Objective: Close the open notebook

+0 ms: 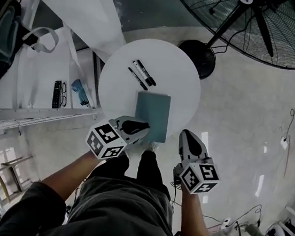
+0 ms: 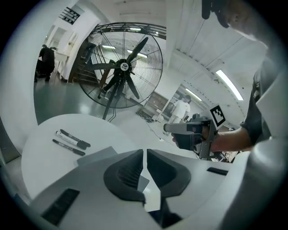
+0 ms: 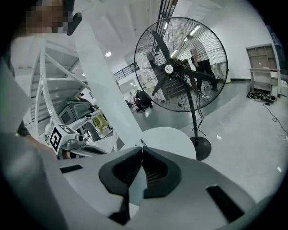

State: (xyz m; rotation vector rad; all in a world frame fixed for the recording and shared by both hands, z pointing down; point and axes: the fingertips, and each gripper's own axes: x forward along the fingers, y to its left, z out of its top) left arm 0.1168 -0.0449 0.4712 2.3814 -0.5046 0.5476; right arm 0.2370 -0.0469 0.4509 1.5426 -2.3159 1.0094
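The notebook [image 1: 152,115] lies closed, teal cover up, on the near part of the round white table [image 1: 185,76]. In the left gripper view it is a flat grey slab [image 2: 96,155] just beyond the jaws. My left gripper [image 1: 143,126] hovers over the notebook's near left corner, with its jaws together and nothing between them [image 2: 145,152]. My right gripper [image 1: 186,133] hangs off the table's near right edge, apart from the notebook. It is shut and empty [image 3: 142,146].
Black and white markers [image 1: 142,74] lie on the table beyond the notebook. A large standing fan [image 1: 257,21] with a round black base [image 1: 198,57] stands behind the table. A white shelf [image 1: 59,92] with glasses on it stands at the left.
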